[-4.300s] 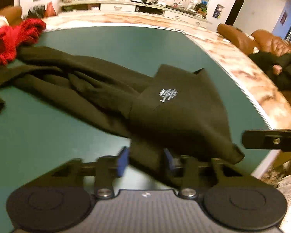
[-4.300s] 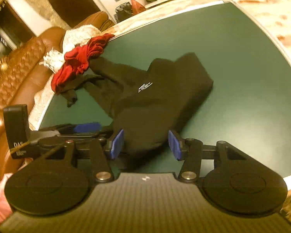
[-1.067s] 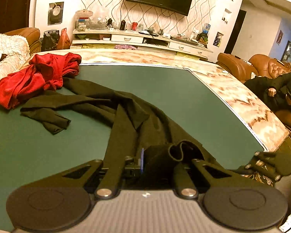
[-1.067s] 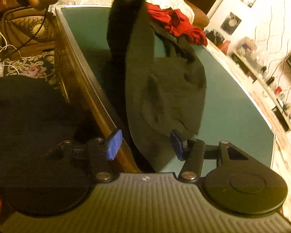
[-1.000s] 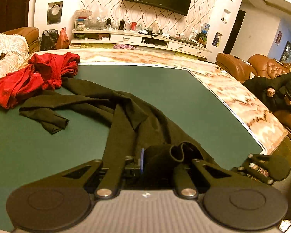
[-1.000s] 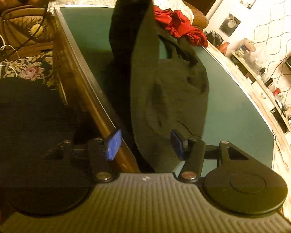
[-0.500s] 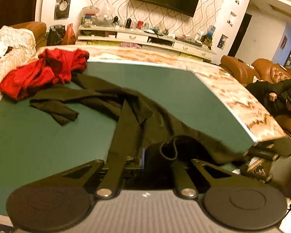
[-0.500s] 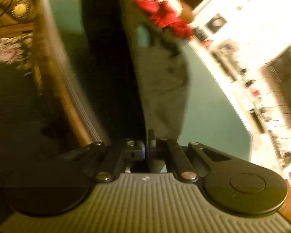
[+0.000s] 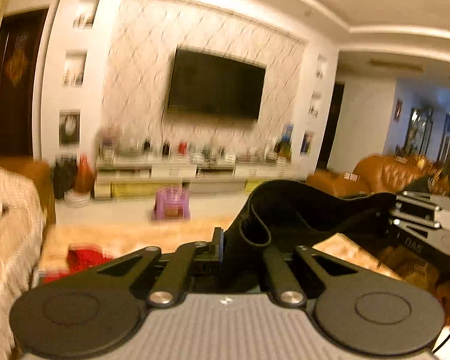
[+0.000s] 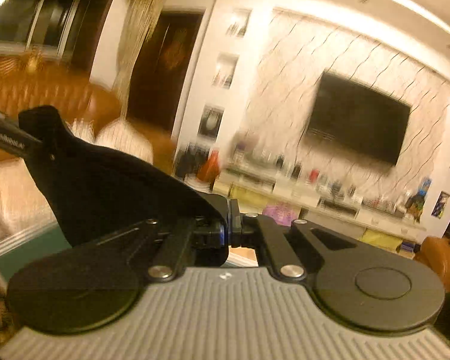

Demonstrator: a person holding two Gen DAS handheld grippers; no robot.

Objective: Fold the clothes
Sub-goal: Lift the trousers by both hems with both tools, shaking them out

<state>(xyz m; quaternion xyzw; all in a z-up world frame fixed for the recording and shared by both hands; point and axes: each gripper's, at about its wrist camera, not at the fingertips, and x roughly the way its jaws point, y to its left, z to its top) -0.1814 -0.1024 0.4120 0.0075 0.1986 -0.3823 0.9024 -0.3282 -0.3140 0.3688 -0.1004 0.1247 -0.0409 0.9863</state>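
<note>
— Up above the table, between the two tools, is where the black garment is hanging: the left gripper is clamping a bunched, rolled edge of it, fingers nearly together with cloth packed between them.

— And the right gripper?

— Its blue pads are pressing almost flat against each other, pinching a thin edge of the same dark cloth, which is sweeping away to its left toward the other tool. (Both views are smearing badly, so fine detail is guesswork.)

— Is the lower part of the garment resting on the green table?

— I can't tell; it's dropping out of sight below both cameras. Only a strip of the tabletop and a red garment lying at its far side are showing.

— What's worrying you from here?

— The right grip looks thin, so, in my judgement, a quick swing is risking the edge slipping free. The left one is holding a wad, not a flat hem, so the cloth may be landing twisted and creasing off-line. Uneven height between the two would skew it too.
</note>
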